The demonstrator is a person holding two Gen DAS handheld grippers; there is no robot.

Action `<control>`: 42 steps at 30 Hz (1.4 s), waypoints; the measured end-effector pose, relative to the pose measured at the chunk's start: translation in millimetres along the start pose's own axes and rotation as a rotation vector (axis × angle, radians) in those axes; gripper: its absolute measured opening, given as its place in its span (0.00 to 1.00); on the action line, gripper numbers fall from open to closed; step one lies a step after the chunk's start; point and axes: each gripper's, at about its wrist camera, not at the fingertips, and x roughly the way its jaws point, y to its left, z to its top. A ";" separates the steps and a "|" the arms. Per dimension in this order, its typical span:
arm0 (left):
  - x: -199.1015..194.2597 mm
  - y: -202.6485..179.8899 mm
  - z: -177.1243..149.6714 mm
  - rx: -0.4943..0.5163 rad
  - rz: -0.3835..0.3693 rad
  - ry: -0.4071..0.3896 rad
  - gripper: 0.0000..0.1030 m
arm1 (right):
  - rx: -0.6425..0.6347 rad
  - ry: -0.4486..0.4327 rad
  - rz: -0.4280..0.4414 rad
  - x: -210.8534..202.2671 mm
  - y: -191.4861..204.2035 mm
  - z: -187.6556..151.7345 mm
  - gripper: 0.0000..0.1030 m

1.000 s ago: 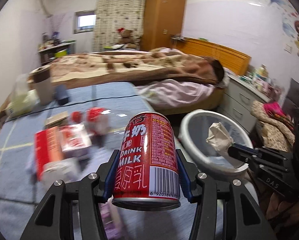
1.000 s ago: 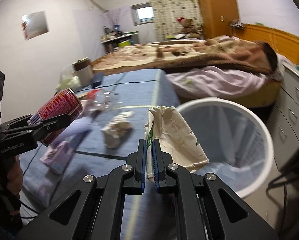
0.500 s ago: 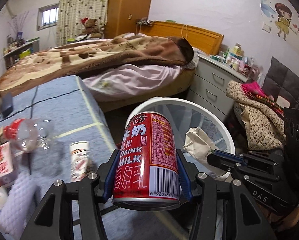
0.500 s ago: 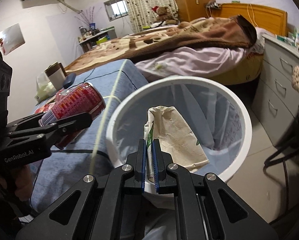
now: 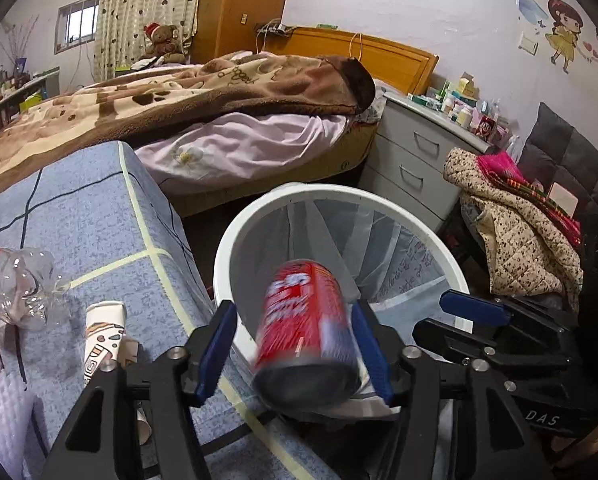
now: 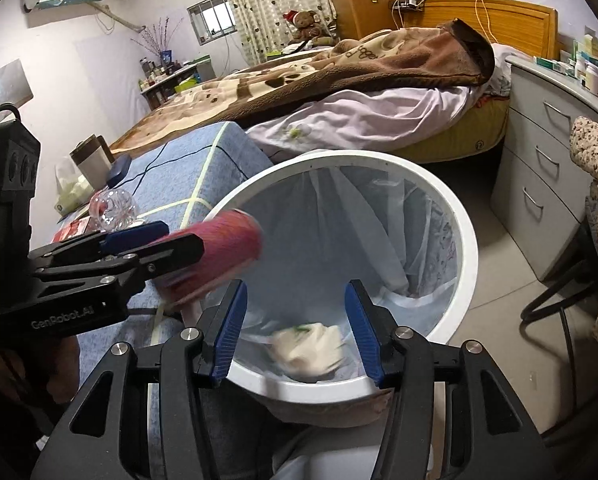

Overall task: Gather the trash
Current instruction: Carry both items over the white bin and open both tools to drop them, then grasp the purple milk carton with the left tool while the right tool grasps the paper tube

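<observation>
A red milk-drink can (image 5: pixel 305 328) tips forward, blurred, between the opening jaws of my left gripper (image 5: pixel 291 310); the pads no longer clamp it. It hangs over the white lined trash bin (image 5: pixel 339 190). In the right wrist view the can (image 6: pixel 219 252) leaves the left gripper (image 6: pixel 167 240) at the bin's left rim. My right gripper (image 6: pixel 295 292) is opening above the bin (image 6: pixel 469 256) with nothing between its pads. Loose and blurred, a crumpled beige paper (image 6: pixel 307 346) lies low inside the bin. From the left wrist, the right gripper (image 5: pixel 455 318) reaches in from the right.
Left of the bin is a blue-covered surface (image 5: pixel 99 208) with a clear plastic bottle (image 5: pixel 15 284) and a paper cup (image 5: pixel 103 332). A bed (image 5: pixel 219 128) lies behind. A grey drawer chest (image 5: pixel 419 160) and a chair piled with clothes (image 5: pixel 515 232) stand to the right.
Both grippers swung from the blue surface to over the bin. The right jaws opened and the paper dropped in. The left jaws widened and the can tilted out of their grip.
</observation>
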 end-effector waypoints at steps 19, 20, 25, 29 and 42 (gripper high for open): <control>-78.0 33.1 -30.4 -0.102 0.091 -0.089 0.60 | -0.102 0.010 0.073 -12.7 47.8 0.5 0.51; -85.0 36.8 -34.3 -0.110 0.106 -0.094 0.60 | -0.111 0.014 0.078 -12.2 52.7 -0.7 0.51; -109.4 52.2 -50.5 -0.148 0.167 -0.119 0.60 | -0.154 0.034 0.112 -11.0 74.6 -5.7 0.51; -127.5 66.7 -65.1 -0.184 0.226 -0.136 0.60 | -0.167 0.040 0.134 -11.3 86.8 -7.7 0.51; -161.4 100.5 -105.7 -0.269 0.379 -0.135 0.60 | -0.203 0.085 0.204 -8.2 120.9 -17.3 0.51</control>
